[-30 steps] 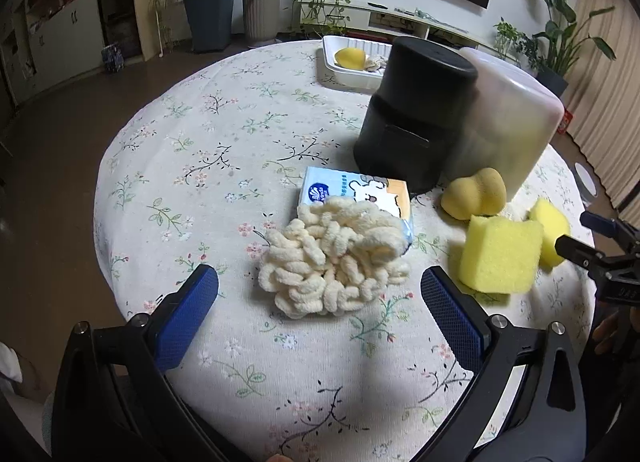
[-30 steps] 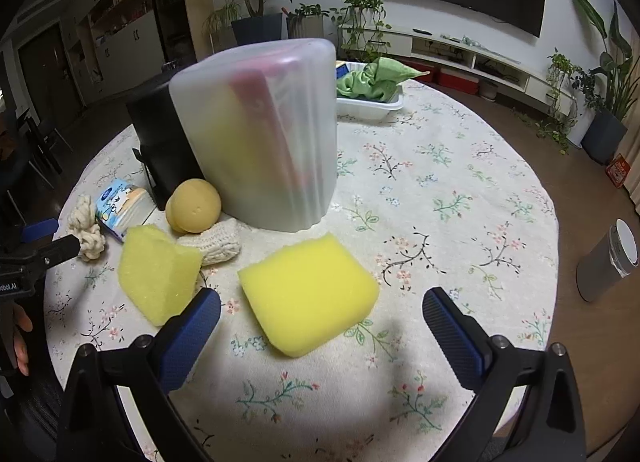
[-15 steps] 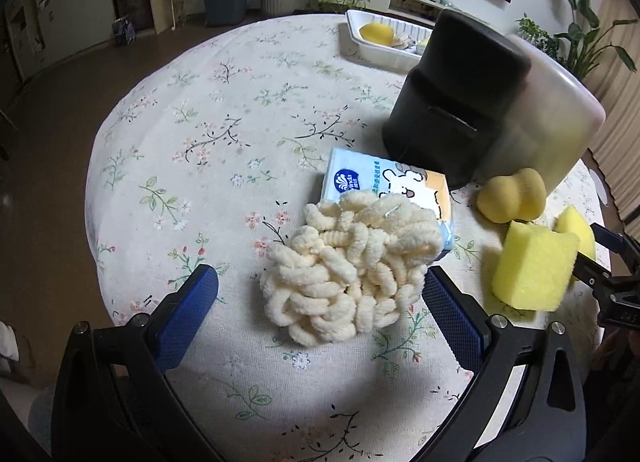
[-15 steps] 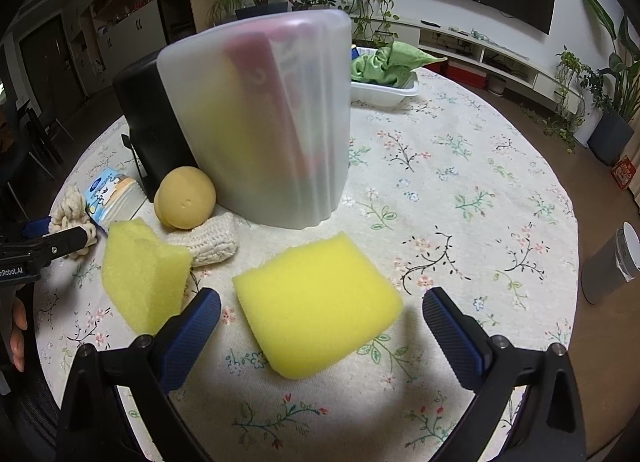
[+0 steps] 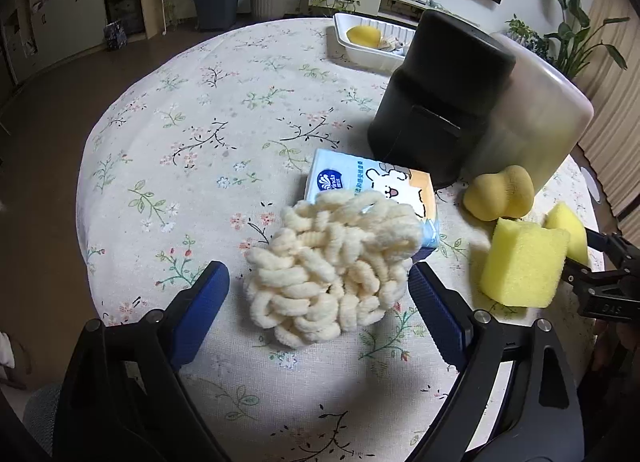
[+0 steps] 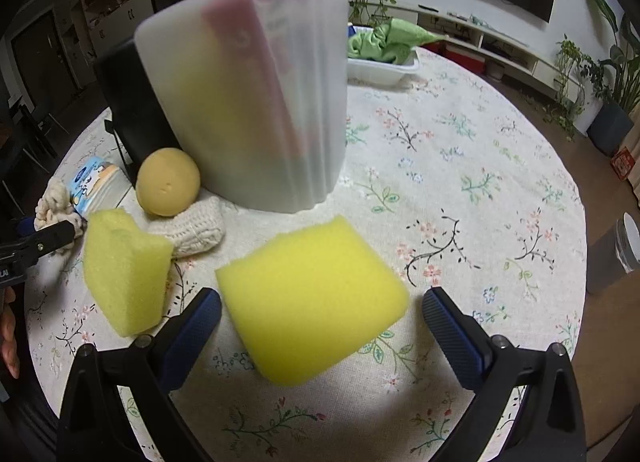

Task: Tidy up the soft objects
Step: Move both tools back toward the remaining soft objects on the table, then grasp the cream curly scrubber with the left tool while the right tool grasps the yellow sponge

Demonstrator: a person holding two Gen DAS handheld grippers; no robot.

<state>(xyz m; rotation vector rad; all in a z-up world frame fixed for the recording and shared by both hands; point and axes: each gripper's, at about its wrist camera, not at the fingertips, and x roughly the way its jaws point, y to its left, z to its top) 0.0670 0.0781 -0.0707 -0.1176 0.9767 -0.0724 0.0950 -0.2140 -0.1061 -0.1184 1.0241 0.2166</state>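
A cream chenille mop pad (image 5: 336,270) lies on the floral tablecloth, partly over a tissue pack (image 5: 376,190). My left gripper (image 5: 320,302) is open, its blue fingers on either side of the pad's near half. A yellow sponge block (image 6: 312,302) lies between the open fingers of my right gripper (image 6: 320,322). A second yellow sponge (image 6: 124,270) stands to its left, next to a cream knitted piece (image 6: 192,230) and a gourd-shaped tan sponge (image 6: 168,182). In the left wrist view the right gripper (image 5: 592,262) shows at the right edge by both yellow sponges (image 5: 524,262).
A black cylinder (image 5: 440,102) and a frosted plastic container (image 6: 252,102) stand mid-table. A white tray (image 5: 368,50) at the far edge holds a yellow item; in the right view it (image 6: 384,70) holds a green cloth (image 6: 384,42). The table edge is close below both grippers.
Both grippers have moved forward and down: the mop pad now sits between the left fingers, and the yellow sponge block between the right fingers. Nothing has been gripped.
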